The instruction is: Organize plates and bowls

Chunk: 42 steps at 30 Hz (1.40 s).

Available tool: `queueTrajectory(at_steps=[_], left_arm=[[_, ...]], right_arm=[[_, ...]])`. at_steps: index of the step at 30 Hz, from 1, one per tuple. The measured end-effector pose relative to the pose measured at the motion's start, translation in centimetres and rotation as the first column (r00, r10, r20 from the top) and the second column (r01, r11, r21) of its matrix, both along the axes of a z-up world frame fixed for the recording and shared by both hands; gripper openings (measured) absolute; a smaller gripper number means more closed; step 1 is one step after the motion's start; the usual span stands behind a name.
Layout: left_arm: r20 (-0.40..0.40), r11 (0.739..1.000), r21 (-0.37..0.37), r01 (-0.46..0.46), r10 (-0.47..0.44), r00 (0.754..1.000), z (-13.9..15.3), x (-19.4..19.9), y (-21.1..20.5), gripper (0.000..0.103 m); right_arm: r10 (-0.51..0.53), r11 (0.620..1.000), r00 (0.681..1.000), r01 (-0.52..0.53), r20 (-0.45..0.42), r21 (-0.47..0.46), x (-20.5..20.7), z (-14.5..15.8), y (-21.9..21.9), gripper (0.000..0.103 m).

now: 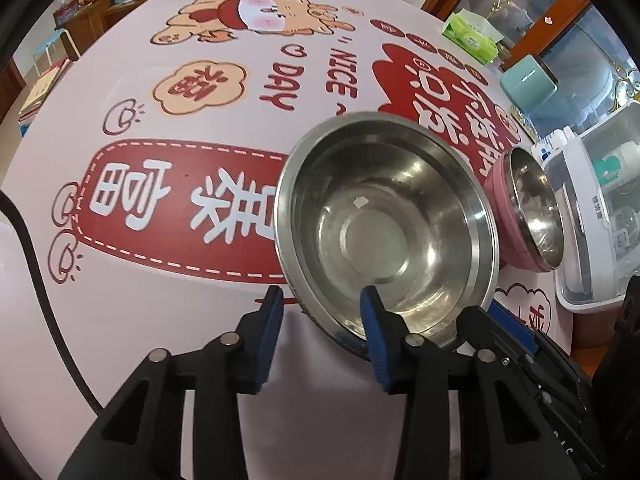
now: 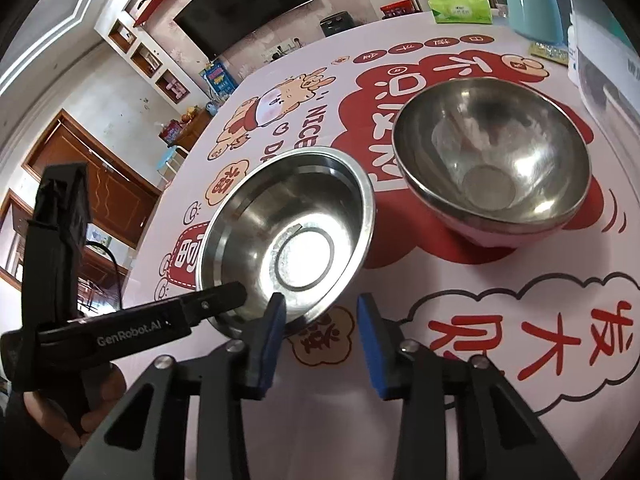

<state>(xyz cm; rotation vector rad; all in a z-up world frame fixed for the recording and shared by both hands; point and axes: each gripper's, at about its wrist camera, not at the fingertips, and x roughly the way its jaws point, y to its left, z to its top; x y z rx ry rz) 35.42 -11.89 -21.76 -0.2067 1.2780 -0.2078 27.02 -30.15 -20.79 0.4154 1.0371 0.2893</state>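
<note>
A steel bowl point(image 1: 384, 220) stands on the printed tablecloth point(image 1: 168, 312). My left gripper point(image 1: 322, 300) straddles its near rim: the right finger is inside the bowl, the left finger outside, and a gap shows on both sides. In the right wrist view my right gripper point(image 2: 320, 306) straddles the same steel bowl point(image 2: 288, 236) at another part of the rim, with its right pad well away from the metal. The left gripper's finger point(image 2: 224, 298) reaches into the bowl from the left. A pink bowl with a steel lining point(image 2: 492, 160) sits just behind.
A green tissue pack point(image 1: 472, 36) and a teal box point(image 1: 528, 84) stand at the table's far edge. A white container with a clear lid point(image 1: 592, 220) is close to the right of the pink bowl point(image 1: 520, 208). A black cable point(image 1: 36, 260) hangs at the left.
</note>
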Motion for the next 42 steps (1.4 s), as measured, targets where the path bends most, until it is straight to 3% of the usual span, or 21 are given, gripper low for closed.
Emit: queueTrajectory(at_steps=[6,25,42], left_arm=[[0.004,1.0,-0.01,0.013,-0.013,1.0,-0.3,0.0,-0.5,0.026],[-0.02,0.999,-0.005,0.031,-0.032,0.999,0.5,-2.6,-0.4,0.026],[0.017,1.0,-0.001,0.004,-0.004,1.0,4.9,-8.4,1.8,0.027]], right_arm=[[0.012,1.0,1.0,-0.012,0.006,0.018,-0.1,0.0,0.1,0.024],[0.015,1.0,1.0,-0.014,-0.014,0.011,-2.3,0.8,0.2,0.022],[0.07,0.997,0.997,-0.07,0.036,0.01,-6.6,4.6,2.0,0.022]])
